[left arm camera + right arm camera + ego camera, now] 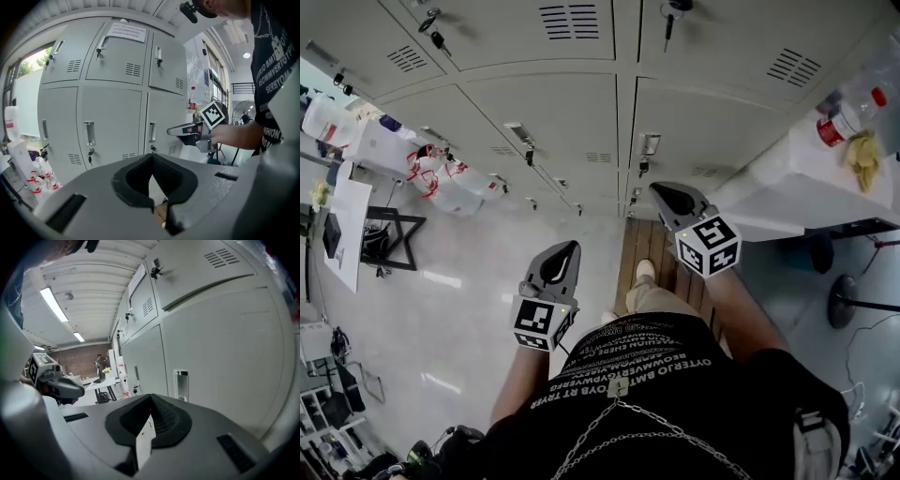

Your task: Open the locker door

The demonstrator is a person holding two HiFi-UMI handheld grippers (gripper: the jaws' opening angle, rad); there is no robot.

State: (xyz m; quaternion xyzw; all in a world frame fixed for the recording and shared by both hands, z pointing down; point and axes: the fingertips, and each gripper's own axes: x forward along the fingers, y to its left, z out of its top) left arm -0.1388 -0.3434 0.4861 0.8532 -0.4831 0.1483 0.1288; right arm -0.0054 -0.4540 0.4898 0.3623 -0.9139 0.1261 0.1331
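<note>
A bank of grey lockers fills the top of the head view. The lower door in front of my right gripper has a recessed handle with a key hanging under it. My right gripper is shut and holds nothing, its tip a short way from that handle. In the right gripper view the handle stands just beyond the closed tips of the right gripper. My left gripper hangs lower and to the left, shut and holding nothing. Past the left gripper the left gripper view shows the same handle and the right gripper.
At the right a white table carries a red-capped bottle and a yellow cloth. A wooden board lies under the person's foot. White bags sit by the lockers at the left. A stand's round base is at the right.
</note>
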